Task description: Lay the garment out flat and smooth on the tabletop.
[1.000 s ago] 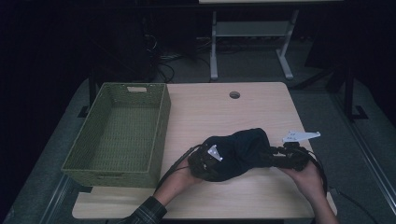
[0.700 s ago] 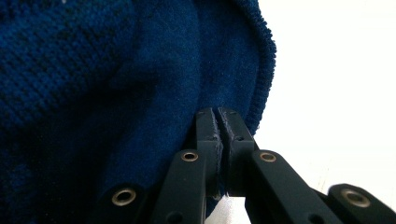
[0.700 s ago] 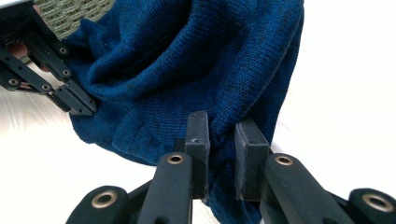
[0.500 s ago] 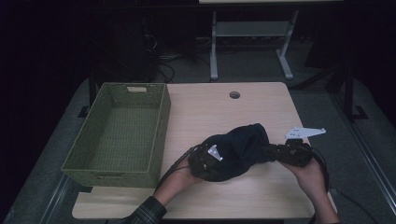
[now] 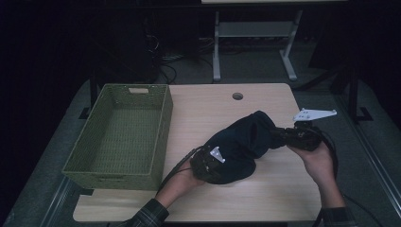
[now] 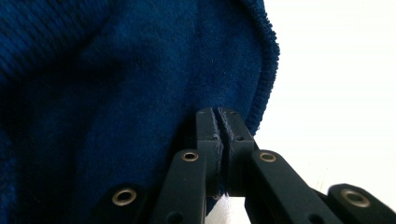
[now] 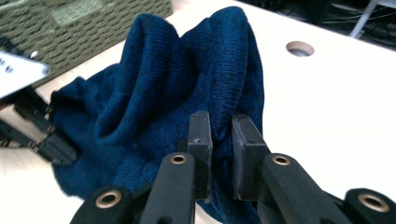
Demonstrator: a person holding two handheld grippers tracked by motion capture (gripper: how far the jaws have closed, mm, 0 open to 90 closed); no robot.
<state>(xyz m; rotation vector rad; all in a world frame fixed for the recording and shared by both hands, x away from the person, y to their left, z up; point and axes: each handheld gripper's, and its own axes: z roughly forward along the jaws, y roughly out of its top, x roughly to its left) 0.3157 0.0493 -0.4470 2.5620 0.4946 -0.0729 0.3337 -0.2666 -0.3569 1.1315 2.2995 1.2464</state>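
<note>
A dark blue knitted garment (image 5: 241,146) lies bunched on the pale table (image 5: 213,113), right of centre and near the person's edge, one end on the wood and the other lifted. The left tool (image 6: 218,121) has its jaws pressed together on the ribbed hem, a thin fold of cloth caught between the pads, and sits low against the table; this grip seems meant to anchor that end. The right tool (image 7: 219,126) grips the opposite end: its jaws have just been closing and now pinch a thick fold of the knit, so a narrow gap remains between them. Held higher than the left, it draws the cloth up into a ridge between the two tools, probably to stretch the garment out for folding or lifting. A woven green basket (image 5: 118,137) stands empty at the table's left, well apart from the garment, a likely place to put it.
</note>
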